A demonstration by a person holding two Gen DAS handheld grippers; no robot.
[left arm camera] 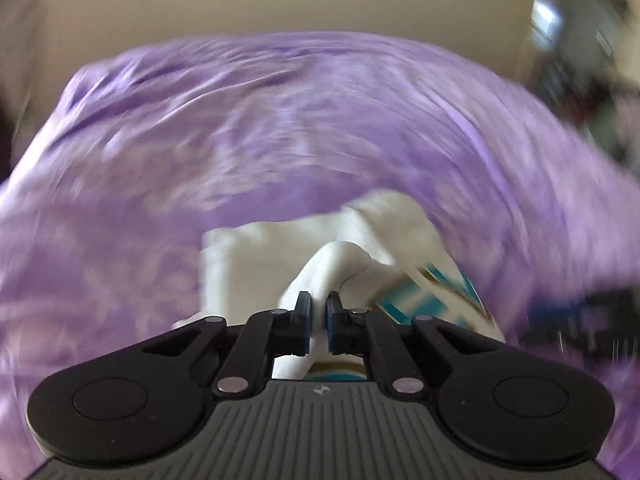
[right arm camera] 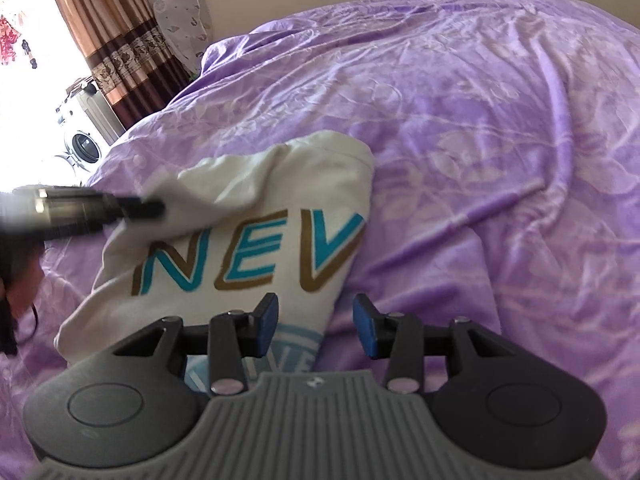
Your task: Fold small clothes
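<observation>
left wrist: left gripper clamped on raised fold of white shirt, on purple bedspread | right wrist: right gripper apart, empty, at shirt's right edge; shirt ahead-left, left gripper on its left side

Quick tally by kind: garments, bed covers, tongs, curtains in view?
Garments: 1, the white shirt with teal and brown lettering, pinched by the left tongs.
Bed covers: 1, the purple cover.
Tongs: 2, with the right tongs open.
Curtains: 1, the brown curtain.
Total: 5
</observation>
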